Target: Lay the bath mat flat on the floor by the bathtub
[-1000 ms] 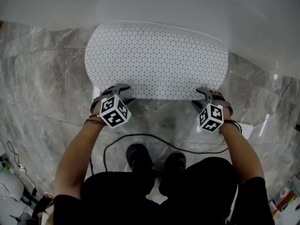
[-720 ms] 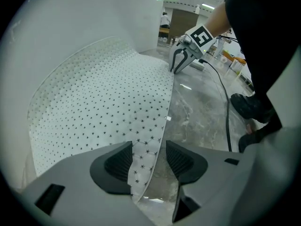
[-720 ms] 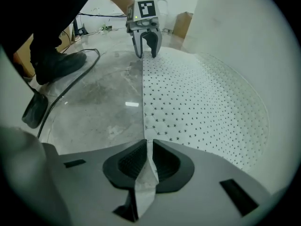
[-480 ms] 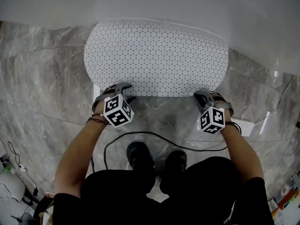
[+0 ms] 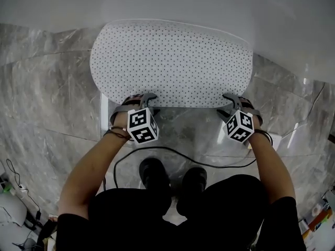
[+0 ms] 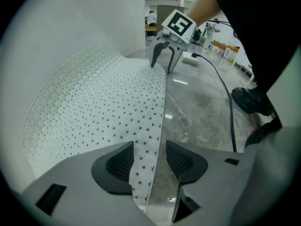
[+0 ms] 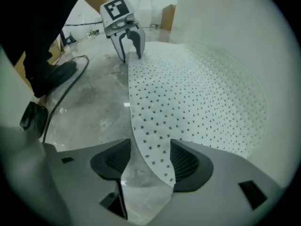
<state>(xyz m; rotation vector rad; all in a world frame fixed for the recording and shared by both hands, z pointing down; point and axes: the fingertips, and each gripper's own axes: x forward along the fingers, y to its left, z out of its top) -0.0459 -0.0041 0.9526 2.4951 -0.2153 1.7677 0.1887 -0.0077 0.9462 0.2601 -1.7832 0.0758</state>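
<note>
The white bath mat [image 5: 172, 61], dotted with small dark stars, is spread over the grey marble floor with its far edge against the white bathtub [image 5: 209, 4]. My left gripper [image 5: 137, 99] is at the mat's near left corner. The mat's edge [image 6: 146, 140] runs between its jaws, and floor shows beside one pad. My right gripper [image 5: 236, 101] is at the near right corner. Its jaws are opening, and the mat's edge [image 7: 155, 145] lies loosely between them. Each gripper shows in the other's view: right gripper [image 6: 162, 62], left gripper [image 7: 129, 44].
A black cable [image 5: 172, 153] loops over the floor just behind the grippers, beside the person's black shoes [image 5: 154, 174]. A white object and cords [image 5: 10, 205] sit at the lower left. The tub wall bounds the mat's far side.
The mat's near edge has slid a little toward the tub. Both grippers moved with it, the left one also shifting right.
</note>
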